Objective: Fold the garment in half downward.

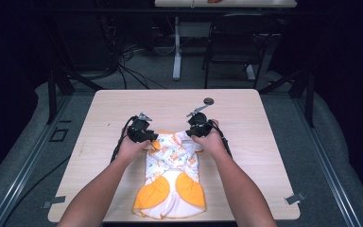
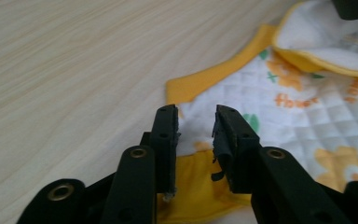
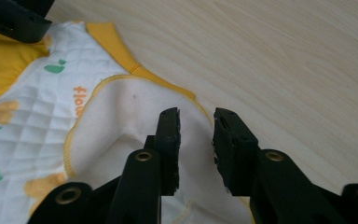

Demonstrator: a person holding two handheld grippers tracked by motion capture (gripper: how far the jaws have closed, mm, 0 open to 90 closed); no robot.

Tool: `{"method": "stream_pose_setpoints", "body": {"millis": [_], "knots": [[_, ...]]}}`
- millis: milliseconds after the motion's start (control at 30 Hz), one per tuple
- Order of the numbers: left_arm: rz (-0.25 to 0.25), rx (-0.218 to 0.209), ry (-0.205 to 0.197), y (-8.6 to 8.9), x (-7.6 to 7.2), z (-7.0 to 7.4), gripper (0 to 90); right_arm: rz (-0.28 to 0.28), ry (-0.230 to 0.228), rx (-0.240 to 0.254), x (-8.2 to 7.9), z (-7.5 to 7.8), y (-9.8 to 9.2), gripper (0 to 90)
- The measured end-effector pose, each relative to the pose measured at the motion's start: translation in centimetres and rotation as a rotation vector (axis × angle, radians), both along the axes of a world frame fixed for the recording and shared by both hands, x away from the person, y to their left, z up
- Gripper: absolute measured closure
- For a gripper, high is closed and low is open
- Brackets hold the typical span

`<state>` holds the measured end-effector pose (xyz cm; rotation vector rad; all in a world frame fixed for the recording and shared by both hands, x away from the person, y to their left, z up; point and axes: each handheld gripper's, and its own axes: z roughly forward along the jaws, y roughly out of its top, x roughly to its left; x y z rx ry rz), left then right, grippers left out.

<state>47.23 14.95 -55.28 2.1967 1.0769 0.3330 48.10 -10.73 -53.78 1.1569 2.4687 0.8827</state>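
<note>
A small quilted white garment (image 1: 172, 175) with orange trim and orange prints lies flat on the wooden table (image 1: 260, 142). My left gripper (image 1: 153, 138) is at its far left corner and my right gripper (image 1: 192, 135) at its far right corner. In the left gripper view the jaws (image 2: 196, 114) stand apart over the orange-edged corner of the garment (image 2: 298, 107), pressing on nothing. The right gripper view shows the jaws (image 3: 196, 116) apart above a turned-over white flap of the garment (image 3: 121, 121). Each view catches the other gripper at an upper corner.
A round dark grommet (image 1: 209, 100) sits in the table's far middle. Bare wood lies left, right and beyond the garment. Behind the table stand a black chair (image 1: 234, 42) and a white table leg (image 1: 177, 47), with cables on the floor.
</note>
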Motion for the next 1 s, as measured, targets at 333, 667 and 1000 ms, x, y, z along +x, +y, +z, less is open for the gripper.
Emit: {"method": "stream_pose_setpoints", "body": {"millis": [333, 667, 1000], "knots": [[0.06, -0.026, 0.041, 0.8, 0.4, -1.4, 53.2, -0.02, 0.085, -0.038, 0.6, -2.3, -0.3, 59.7], [-0.017, 0.021, 0.051, 0.4, -0.1, -1.5, 67.4, 0.005, 0.123, -0.02, 0.3, -2.4, -0.2, 70.7], [-0.036, 0.02, 0.089, 0.4, -0.4, -1.3, 84.2, 0.043, 0.134, -0.022, -0.4, -2.3, 0.3, 87.0]]}}
